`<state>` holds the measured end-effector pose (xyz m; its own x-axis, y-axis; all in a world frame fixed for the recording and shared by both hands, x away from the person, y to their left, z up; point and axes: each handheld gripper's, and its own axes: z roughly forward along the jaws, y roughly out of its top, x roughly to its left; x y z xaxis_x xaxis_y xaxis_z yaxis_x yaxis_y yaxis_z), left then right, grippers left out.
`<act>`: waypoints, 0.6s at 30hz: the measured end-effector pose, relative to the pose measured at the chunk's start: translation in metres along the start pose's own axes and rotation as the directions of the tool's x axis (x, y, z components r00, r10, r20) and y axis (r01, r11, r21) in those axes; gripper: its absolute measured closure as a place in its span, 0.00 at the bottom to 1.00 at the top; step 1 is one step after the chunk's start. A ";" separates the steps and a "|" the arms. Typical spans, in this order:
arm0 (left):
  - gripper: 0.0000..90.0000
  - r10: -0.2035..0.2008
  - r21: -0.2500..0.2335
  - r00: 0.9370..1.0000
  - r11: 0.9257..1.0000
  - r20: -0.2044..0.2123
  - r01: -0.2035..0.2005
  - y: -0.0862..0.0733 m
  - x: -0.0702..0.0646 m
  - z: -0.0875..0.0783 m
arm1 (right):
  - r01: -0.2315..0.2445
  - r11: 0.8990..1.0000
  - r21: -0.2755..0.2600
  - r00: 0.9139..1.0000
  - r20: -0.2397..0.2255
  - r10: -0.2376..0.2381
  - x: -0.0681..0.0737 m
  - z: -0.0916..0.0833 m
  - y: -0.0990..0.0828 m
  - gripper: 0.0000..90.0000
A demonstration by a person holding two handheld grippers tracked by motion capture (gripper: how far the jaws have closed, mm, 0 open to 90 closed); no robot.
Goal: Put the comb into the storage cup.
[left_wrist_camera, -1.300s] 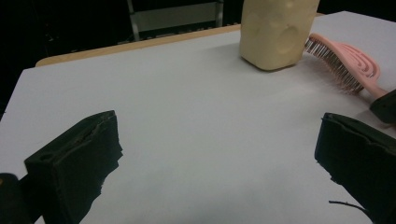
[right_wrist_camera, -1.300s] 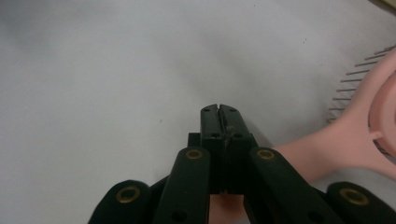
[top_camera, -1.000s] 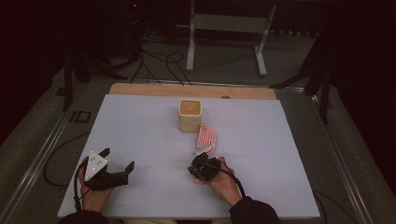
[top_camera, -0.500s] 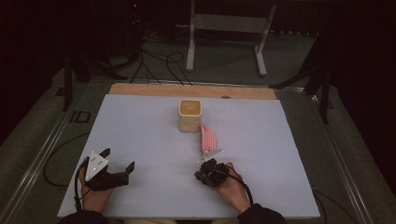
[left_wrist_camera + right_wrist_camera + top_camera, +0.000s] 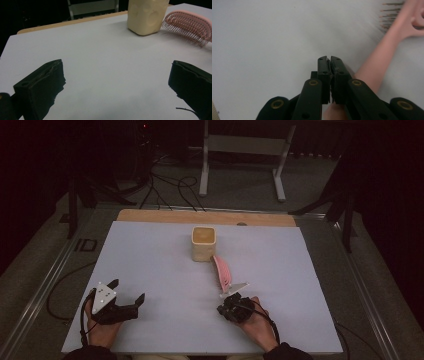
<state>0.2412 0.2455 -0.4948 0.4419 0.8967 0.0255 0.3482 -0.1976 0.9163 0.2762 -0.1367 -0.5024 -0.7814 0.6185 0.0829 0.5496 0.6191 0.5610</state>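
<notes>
Pink brush (image 5: 222,272) mid-table (image 5: 150,260) — open room leftward.

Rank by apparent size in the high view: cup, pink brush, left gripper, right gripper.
1. left gripper, jaws spread wide, though nearer the camera.
2. pink brush and cream cup: too close to rank; the brush is longer, the cup bulkier.
3. right gripper, jaws shut, partly covered by the hand.
</notes>
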 end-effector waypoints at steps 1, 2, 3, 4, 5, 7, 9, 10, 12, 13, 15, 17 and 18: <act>0.01 0.000 0.000 1.000 1.000 0.000 0.000 0.000 0.000 0.000 | -0.002 1.000 0.001 1.000 0.000 0.002 -0.001 -0.001 -0.001 0.96; 0.01 0.000 0.001 1.000 1.000 0.000 0.000 0.000 0.000 0.000 | -0.006 1.000 0.002 1.000 0.004 0.006 -0.002 -0.002 -0.002 0.96; 0.01 0.000 0.001 1.000 1.000 0.001 0.000 0.000 0.000 0.000 | -0.014 1.000 0.001 1.000 0.005 0.014 -0.003 -0.002 -0.003 0.96; 0.01 0.000 0.001 1.000 1.000 0.001 0.000 0.000 0.000 0.000 | -0.019 1.000 0.003 1.000 0.007 0.019 -0.005 -0.004 -0.005 0.96; 0.01 0.000 0.000 1.000 1.000 0.001 0.000 0.000 0.000 0.000 | -0.019 1.000 0.002 1.000 0.009 0.019 -0.006 -0.004 -0.006 0.96; 0.01 0.001 0.001 1.000 1.000 0.001 -0.001 0.000 0.000 0.000 | -0.027 1.000 0.004 1.000 0.014 0.027 -0.009 -0.006 -0.009 0.96; 0.01 0.002 0.001 1.000 1.000 0.001 -0.002 0.000 0.000 0.001 | -0.038 0.999 0.002 0.999 0.014 0.038 -0.011 -0.008 -0.011 0.96; 0.01 0.003 0.002 1.000 1.000 0.000 -0.003 0.000 0.000 0.001 | -0.041 0.999 0.001 0.999 0.017 0.041 -0.012 -0.008 -0.012 0.96; 0.01 0.003 0.003 1.000 1.000 0.000 -0.003 0.000 -0.001 0.001 | -0.052 0.999 0.000 0.999 0.017 0.052 -0.014 -0.009 -0.013 0.96; 0.01 0.004 0.003 1.000 1.000 -0.001 -0.004 0.000 -0.001 0.001 | -0.048 0.999 0.000 0.999 0.017 0.048 -0.015 -0.010 -0.014 0.96; 0.01 0.004 0.003 1.000 1.000 -0.001 -0.004 0.000 -0.001 0.001 | -0.055 0.998 -0.001 0.998 0.019 0.055 -0.016 -0.010 -0.015 0.96; 0.01 0.004 0.003 1.000 1.000 0.000 -0.004 0.000 -0.001 0.001 | -0.058 0.998 -0.003 0.998 0.016 0.058 -0.017 -0.010 -0.016 0.95; 0.01 0.003 0.003 1.000 1.000 -0.001 -0.003 0.000 -0.001 0.001 | -0.056 0.998 -0.003 0.998 0.014 0.056 -0.017 -0.010 -0.016 0.95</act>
<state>0.2413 0.2446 -0.4954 0.4425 0.8963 0.0287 0.3494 -0.2018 0.9150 0.2774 -0.1618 -0.5043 -0.7453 0.6588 0.1024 0.5912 0.5820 0.5584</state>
